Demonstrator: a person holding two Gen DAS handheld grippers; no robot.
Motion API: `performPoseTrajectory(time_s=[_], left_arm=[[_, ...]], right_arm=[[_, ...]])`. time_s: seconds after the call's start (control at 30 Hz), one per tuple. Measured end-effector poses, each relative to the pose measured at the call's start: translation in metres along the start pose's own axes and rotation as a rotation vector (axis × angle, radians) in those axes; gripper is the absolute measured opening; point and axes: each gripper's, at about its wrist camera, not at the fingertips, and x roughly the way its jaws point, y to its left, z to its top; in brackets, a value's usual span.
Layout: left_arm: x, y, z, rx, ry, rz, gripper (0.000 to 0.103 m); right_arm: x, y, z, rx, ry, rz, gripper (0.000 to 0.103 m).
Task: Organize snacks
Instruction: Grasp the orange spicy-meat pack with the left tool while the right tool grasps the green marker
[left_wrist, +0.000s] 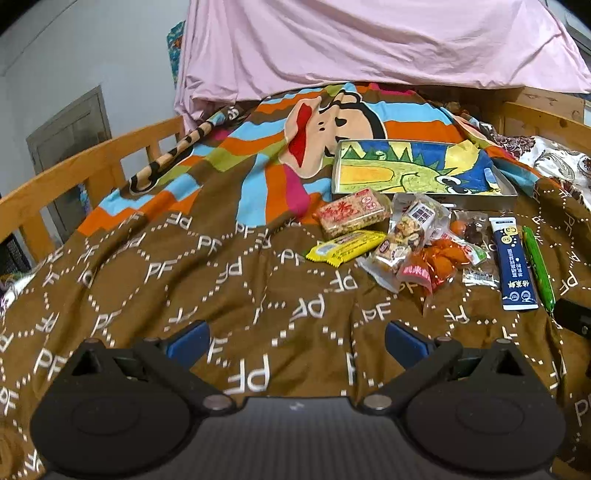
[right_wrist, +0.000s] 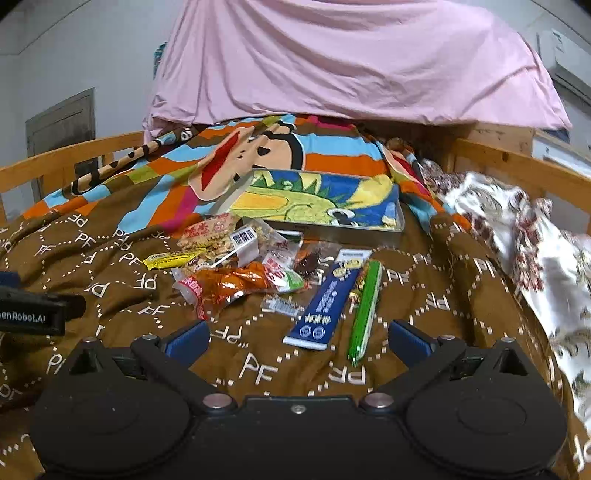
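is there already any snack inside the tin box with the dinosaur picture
No, the tin box shows only its dinosaur picture inside, while the snacks all lie on the brown blanket in front of it.

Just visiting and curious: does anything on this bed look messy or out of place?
Yes. The snacks lie in a loose heap on the brown quilt, packets overlapping at all angles, while the tray behind them holds none. A blue box and green stick lie beside the heap. Nothing looks spilled or torn.

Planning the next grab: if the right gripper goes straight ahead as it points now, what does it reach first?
Probably the blue box, lying just ahead of the open right gripper near its centre line, with the green stick beside it to the right. Depth is hard to judge through the fisheye.
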Motion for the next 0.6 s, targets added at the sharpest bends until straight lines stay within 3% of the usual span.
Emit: performPoseTrajectory(time_s=[0.17,0.37,0.6], left_arm=[[0.014,-0.003,0.013,0.024,0.039,-0.055,0.103],[0.04,-0.006,0.033,0.042,0.114,-0.128,0.103],[0.058,-0.021,0.059,0.138,0.082,-0.163,0.103]], right_arm=[[0.017,-0.002,0.003,-0.047,-0.04,0.019,0.102],[0.047,-0.004,0.003,-0.082,-0.011,0.019,0.102],[0.078,0.001,0.0,-0.228,-0.035,0.045,0.102]])
